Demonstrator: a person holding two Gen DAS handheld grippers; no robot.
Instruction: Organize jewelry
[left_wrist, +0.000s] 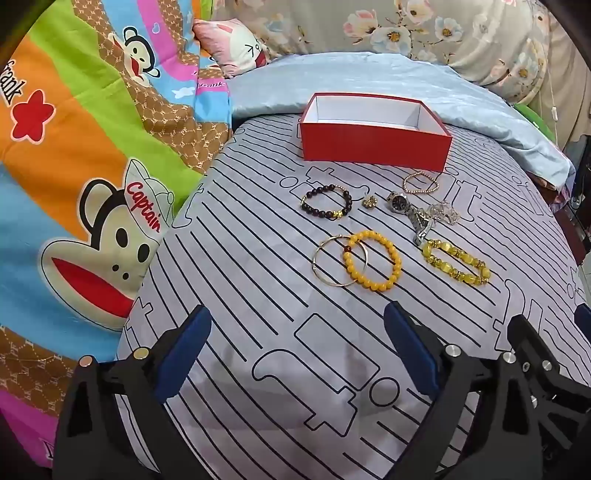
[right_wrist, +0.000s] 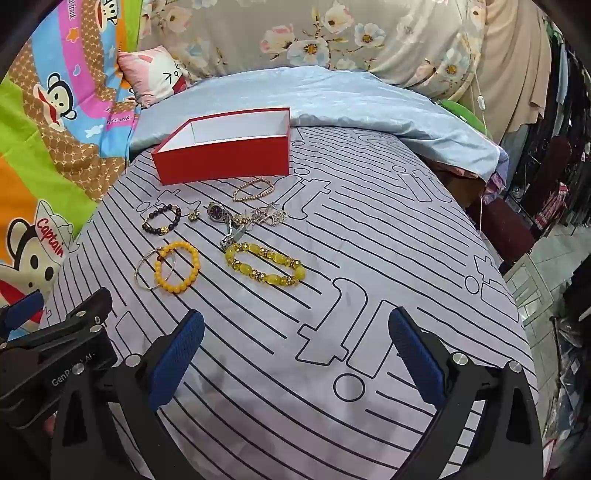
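Both tools hang over the near part of the bed and nothing has been picked up: the left gripper (left_wrist: 297, 347) has its blue pads spread wide with only bedsheet (left_wrist: 258, 295) between them, and the right gripper (right_wrist: 295, 350) is just as wide and just as empty. So I judge this the opening step, choosing a first piece. The red box (left_wrist: 373, 144) waits at the far side, open-topped with a bare white interior, its long axis running left to right across the bed. Between box and grippers lies the jewelry: a dark bead bracelet (left_wrist: 325, 203) far left, a small gold charm (left_wrist: 368, 202) beside it, a wristwatch (left_wrist: 400, 201) with its band trailing toward the near right, a silvery tangle (left_wrist: 445, 213) touching that band, and a thin gold bead bracelet (left_wrist: 421, 182) just in front of the box. Nearer, an orange bead bracelet (left_wrist: 372, 265) overlaps a thin gold bangle (left_wrist: 334, 260), and a yellow gem bracelet (right_wrist: 264, 264) lies stretched out, long axis running from far left to near right. That last one sits closest to the right tool, a fair first pick; the move calls for coming forward and down, straddling one side of the loop across its beads, then closing without snagging the sheet.
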